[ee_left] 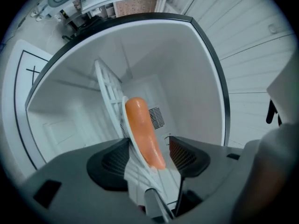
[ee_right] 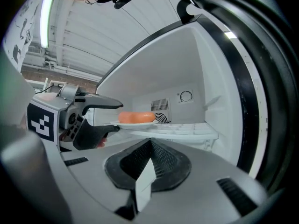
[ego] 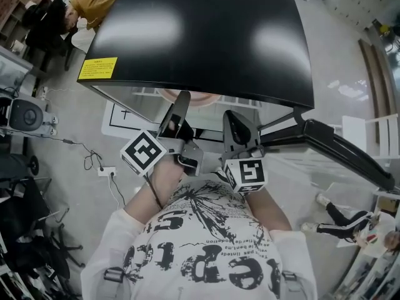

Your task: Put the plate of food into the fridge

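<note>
A white plate [ee_right: 135, 124] with an orange sausage [ee_right: 135, 117] rests on the white wire shelf [ee_right: 182, 132] inside the open fridge. My left gripper [ee_right: 105, 115] is open around the plate's near rim, one finger above it and one below, with a gap on each side. In the left gripper view the plate [ee_left: 139, 174] and sausage [ee_left: 142, 129] stand between the spread pads of the left gripper [ee_left: 148, 149]. My right gripper [ee_right: 150, 146] is shut and empty, just outside the fridge to the right of the left one. From the head view only the plate's edge [ego: 190, 97] shows, under the fridge top.
The black fridge top [ego: 206, 36] hides most of the interior from above. Its open door [ego: 350, 149] swings out to the right. A rear vent [ee_right: 160, 105] marks the fridge's back wall. Cables and a socket strip [ego: 103, 169] lie on the floor at left; a person in yellow [ego: 94, 2] sits far left.
</note>
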`<action>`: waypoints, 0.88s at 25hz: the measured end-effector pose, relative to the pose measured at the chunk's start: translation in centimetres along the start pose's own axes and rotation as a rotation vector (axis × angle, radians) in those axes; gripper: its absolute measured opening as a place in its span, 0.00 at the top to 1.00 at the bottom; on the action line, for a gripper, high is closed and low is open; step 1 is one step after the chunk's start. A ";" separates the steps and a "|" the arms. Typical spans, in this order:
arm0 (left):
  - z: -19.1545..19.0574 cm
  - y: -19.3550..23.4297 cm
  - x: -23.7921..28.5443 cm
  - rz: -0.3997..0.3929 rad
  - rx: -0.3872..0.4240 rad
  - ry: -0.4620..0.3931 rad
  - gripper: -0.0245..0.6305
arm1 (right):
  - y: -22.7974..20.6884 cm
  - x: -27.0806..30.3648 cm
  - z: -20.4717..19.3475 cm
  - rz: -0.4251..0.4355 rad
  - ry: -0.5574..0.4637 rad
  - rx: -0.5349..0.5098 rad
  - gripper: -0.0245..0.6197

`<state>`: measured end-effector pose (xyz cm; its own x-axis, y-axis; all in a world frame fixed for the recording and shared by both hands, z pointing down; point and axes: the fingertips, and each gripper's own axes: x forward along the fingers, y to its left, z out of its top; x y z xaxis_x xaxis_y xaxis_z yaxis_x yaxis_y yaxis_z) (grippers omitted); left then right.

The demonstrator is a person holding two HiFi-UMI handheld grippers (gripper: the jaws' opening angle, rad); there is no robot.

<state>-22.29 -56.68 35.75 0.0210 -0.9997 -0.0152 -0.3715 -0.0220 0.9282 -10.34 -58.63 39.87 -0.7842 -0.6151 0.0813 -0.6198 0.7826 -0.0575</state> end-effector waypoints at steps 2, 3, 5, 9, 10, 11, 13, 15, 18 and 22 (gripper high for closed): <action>0.1 0.1 -0.3 0.000 0.015 0.006 0.57 | 0.4 -0.1 0.1 -0.002 0.000 -0.003 0.96; 0.1 0.1 -0.5 -0.003 0.025 0.009 0.57 | 0.5 -0.1 0.2 -0.004 -0.001 -0.005 0.96; -0.1 0.0 -0.7 -0.018 0.072 0.027 0.57 | 0.6 -0.2 0.2 -0.010 -0.002 -0.009 0.96; -0.7 -0.8 -0.9 -0.054 0.223 0.095 0.57 | 1.5 -0.4 0.7 -0.017 -0.007 -0.019 0.96; -0.7 -0.9 -1.1 -0.059 0.258 0.105 0.57 | 1.9 -0.5 1.0 -0.016 -0.012 -0.026 0.96; -0.8 -0.8 -1.5 -0.061 0.284 0.111 0.57 | 2.3 -0.5 1.2 -0.015 -0.017 -0.032 0.96; -0.7 -0.7 -2.4 -0.071 0.315 0.122 0.57 | 2.9 -0.5 1.5 -0.022 -0.025 -0.037 0.96; -0.4 -0.9 -3.2 -0.089 0.356 0.129 0.57 | 3.5 -0.4 1.8 -0.036 -0.033 -0.033 0.96; 0.5 -1.6 -4.3 -0.114 0.472 0.114 0.57 | 4.5 -0.4 2.4 -0.048 -0.051 -0.045 0.96; 1.8 -1.9 -6.1 -0.107 0.705 0.076 0.79 | 5.8 -0.7 2.6 -0.070 -0.064 -0.053 0.96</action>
<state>-23.33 -50.57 33.39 0.1463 -0.9883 -0.0427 -0.8747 -0.1494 0.4611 -13.41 -53.90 36.89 -0.7406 -0.6717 0.0195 -0.6718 0.7407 -0.0011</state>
